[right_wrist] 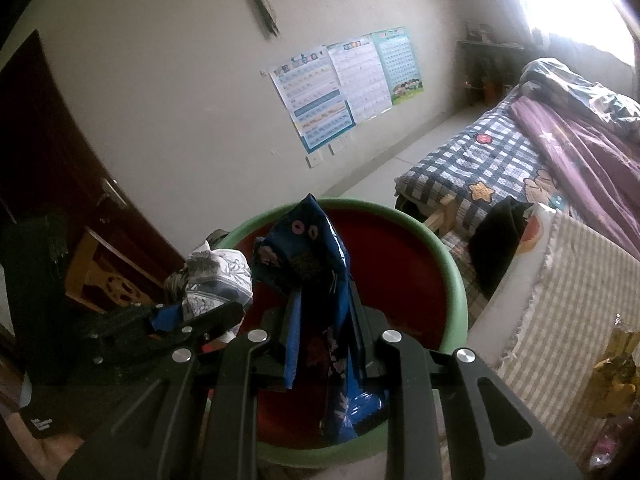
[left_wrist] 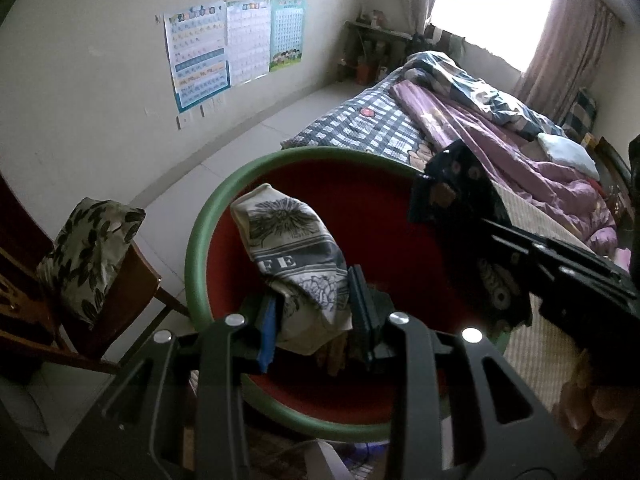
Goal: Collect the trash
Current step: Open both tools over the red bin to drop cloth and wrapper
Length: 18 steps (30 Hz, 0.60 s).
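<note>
**Two wrappers held over the bin**

Bedroom floor and a pale wall with posters point(left_wrist: 236, 48) fill the background, and a bed point(left_wrist: 460, 120) is seen at the far right under a bright window. Near the middle, a green-rimmed bin point(left_wrist: 200, 248) with a red inside is held under both claws. A white printed wrapper point(left_wrist: 292, 256) is gripped by the left claw point(left_wrist: 316, 320), its pads closed on the wrapper's lower end, so that the crumpled bulk sticks up beyond the fingertips over the bin's left half. A blue wrapper point(right_wrist: 316, 264) is clamped by the right claw point(right_wrist: 324, 340), nearly closed upon it, the foil standing tall between the fingers and hanging below them over the red interior. Both pieces are judged to be poised for dropping: each claw is pointed down into the opening, so a release should land inside rather than on the rim.
</note>
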Motion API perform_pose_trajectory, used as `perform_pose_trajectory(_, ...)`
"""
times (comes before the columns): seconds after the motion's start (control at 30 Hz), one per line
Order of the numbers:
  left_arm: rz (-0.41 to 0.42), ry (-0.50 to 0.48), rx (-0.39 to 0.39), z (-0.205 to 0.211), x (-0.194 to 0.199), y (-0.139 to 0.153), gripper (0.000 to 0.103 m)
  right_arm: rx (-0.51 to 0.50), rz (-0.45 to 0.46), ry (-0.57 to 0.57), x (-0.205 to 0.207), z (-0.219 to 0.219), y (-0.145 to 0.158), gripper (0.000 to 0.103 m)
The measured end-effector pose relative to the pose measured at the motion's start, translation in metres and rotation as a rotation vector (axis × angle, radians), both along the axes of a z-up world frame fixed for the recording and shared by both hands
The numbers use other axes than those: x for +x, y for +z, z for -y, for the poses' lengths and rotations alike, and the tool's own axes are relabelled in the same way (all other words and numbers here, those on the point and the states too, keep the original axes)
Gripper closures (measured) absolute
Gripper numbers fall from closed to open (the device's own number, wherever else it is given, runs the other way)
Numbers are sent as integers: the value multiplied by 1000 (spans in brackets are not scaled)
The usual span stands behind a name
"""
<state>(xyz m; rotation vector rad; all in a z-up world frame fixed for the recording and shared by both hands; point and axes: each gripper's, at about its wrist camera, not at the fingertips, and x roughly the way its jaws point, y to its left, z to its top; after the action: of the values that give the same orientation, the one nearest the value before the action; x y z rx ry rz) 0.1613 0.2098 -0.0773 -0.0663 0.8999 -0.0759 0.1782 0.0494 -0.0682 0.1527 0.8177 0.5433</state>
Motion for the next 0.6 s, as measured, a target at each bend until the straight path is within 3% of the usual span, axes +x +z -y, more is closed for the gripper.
perform_pose_trajectory(0.13,15,17,19,2,0,3,67,14,6,-6,1,1,2,68)
perform_pose_trajectory(0.2,32,23,36,3,-2,5,55,16,14,-13,1,2,3,66)
perform_pose_trajectory(0.27,46,29,50,5,-4,7,49,20,21,-23,0,6,6,60)
perform_pose_trajectory(0.6,86,58,29,8,-18,16,46,34,51,-71,-27,31,21,55)
